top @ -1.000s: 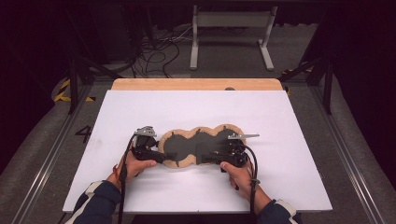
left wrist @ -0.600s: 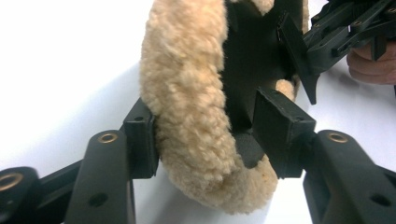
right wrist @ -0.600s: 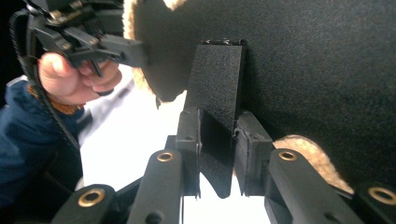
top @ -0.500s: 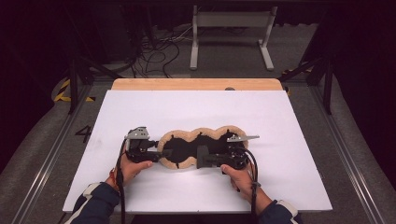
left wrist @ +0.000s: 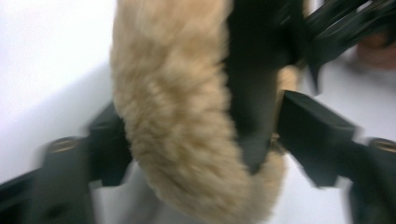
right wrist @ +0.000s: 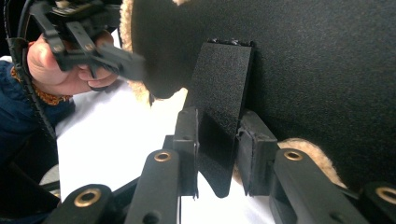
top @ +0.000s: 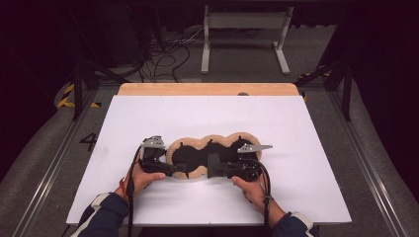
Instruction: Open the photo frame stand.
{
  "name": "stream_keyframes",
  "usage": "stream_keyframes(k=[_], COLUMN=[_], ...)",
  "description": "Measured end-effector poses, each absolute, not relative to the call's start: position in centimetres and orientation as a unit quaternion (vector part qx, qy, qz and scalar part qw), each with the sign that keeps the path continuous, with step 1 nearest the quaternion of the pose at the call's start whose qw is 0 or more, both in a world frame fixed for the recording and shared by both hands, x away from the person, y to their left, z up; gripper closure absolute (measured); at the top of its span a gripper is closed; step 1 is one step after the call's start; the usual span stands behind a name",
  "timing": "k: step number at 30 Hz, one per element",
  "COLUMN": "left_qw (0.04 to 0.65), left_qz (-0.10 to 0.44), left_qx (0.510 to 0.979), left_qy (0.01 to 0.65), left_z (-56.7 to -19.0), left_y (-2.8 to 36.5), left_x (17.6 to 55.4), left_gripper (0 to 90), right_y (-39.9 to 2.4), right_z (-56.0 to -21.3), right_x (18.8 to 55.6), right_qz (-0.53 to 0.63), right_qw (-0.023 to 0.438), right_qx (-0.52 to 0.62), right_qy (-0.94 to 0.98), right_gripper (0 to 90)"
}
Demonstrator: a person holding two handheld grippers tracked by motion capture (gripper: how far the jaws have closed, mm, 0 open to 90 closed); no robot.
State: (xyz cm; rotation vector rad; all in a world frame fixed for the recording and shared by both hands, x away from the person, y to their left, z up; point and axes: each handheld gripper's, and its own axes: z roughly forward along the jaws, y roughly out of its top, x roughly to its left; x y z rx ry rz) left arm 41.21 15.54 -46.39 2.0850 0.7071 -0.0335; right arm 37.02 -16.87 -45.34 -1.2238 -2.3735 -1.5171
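Working piece: you are handling a black pad with a tan fleece rim point(top: 213, 148), a three-lobed shape lying flat at about 6 o'clock from the middle of the white board point(top: 207, 113).
Left gripper point(top: 179, 169): you are holding it at the pad's 9 o'clock end; its jaws have just been opening and are standing spread, one on either side of the fleece edge point(left wrist: 187, 121), pads not pressing it.
Right gripper point(top: 213, 167): you are holding it along the pad's 6 o'clock edge, pointing toward 9 o'clock; its jaws are pinching a black tab point(right wrist: 219, 112) that is sticking up from the pad's black face.
Hands: your left hand point(top: 141, 177) and right hand point(top: 252, 190) are coming in from 6 o'clock, dark sleeves showing.
Blur: the left gripper view is smeared, so fine contact at the fleece is hard to tell.
Surroundings: a wooden strip point(top: 207, 89) is lying along the board's 12 o'clock edge, with cables point(top: 168, 54) on the floor beyond.
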Motion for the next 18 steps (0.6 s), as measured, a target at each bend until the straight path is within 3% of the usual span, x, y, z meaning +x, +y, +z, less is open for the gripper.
stream_keyframes(k=[2, 5, 10, 13, 18], left_qw=[0.453, 0.460, 0.465, 0.462, 0.456], left_qz=[-0.028, -0.025, -0.020, 0.014, 0.055], left_qx=[0.844, 0.850, 0.848, 0.852, 0.853], left_qy=[0.286, 0.257, 0.253, 0.246, 0.249], left_z=[-46.6, -46.2, -45.9, -45.3, -44.8], left_y=[15.4, 15.3, 15.5, 15.3, 14.9], left_x=[41.2, 40.7, 40.5, 40.1, 39.8], left_gripper=[21.2, 38.9, 43.5, 47.8, 47.2], right_y=[-16.9, -16.9, -17.0, -16.9, -16.8], right_z=[-45.3, -45.4, -45.3, -45.2, -44.9], right_x=[37.0, 37.0, 36.9, 36.8, 36.6], right_qz=[-0.493, -0.494, -0.492, -0.484, -0.484], right_qw=[0.034, 0.035, 0.036, 0.028, 0.020], right_qx=[-0.397, -0.396, -0.395, -0.390, -0.385], right_qy=[-0.774, -0.774, -0.775, -0.783, -0.786], right_gripper=[71.8, 71.8, 72.2, 75.1, 73.8])
